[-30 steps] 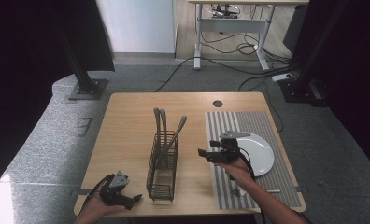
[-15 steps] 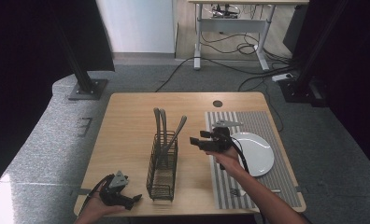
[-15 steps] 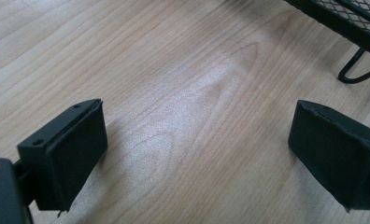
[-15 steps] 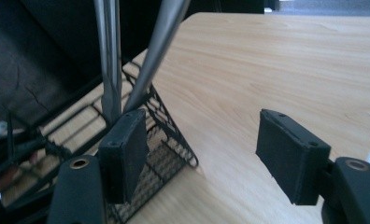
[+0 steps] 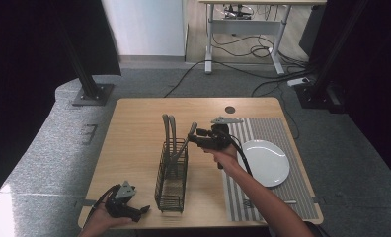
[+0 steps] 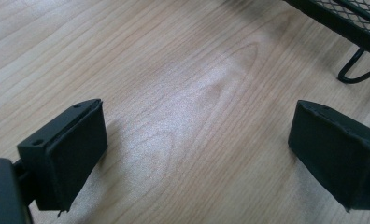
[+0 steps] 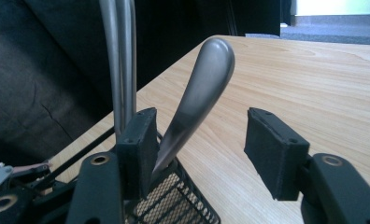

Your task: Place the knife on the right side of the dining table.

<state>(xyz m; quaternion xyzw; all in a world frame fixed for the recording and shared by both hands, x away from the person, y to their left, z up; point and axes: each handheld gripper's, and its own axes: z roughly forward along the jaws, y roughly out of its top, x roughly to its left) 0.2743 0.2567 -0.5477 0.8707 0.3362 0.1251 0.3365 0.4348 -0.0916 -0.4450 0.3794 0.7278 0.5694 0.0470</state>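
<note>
At the middle of the worktop (image 5: 134,143), found the wire caddy (image 5: 171,182) with all three pieces of cutlery in it: two upright handles (image 5: 168,133) at its twelve o'clock end and one leaning handle (image 5: 186,140) tipped toward two o'clock. Found the right hand-held gripper (image 5: 194,135) at the caddy's two o'clock, held level, with that leaning handle (image 7: 206,79) between its jaws. Had just been closing them, yet caught them spread, one pad just beside the handle and the other well apart from it, so no pinch so far. Saw the left hand-held gripper (image 5: 140,211) low at the caddy's eight o'clock, over bare wood, jaws spread wide with nothing between them (image 6: 197,149). Saw the white plate (image 5: 267,163) bare on the striped placemat (image 5: 277,128), at three o'clock of the caddy. Judged the work barely begun: reach made, grasp unfinished, nothing lifted out, and all three pieces left to carry across to the placemat.
</note>
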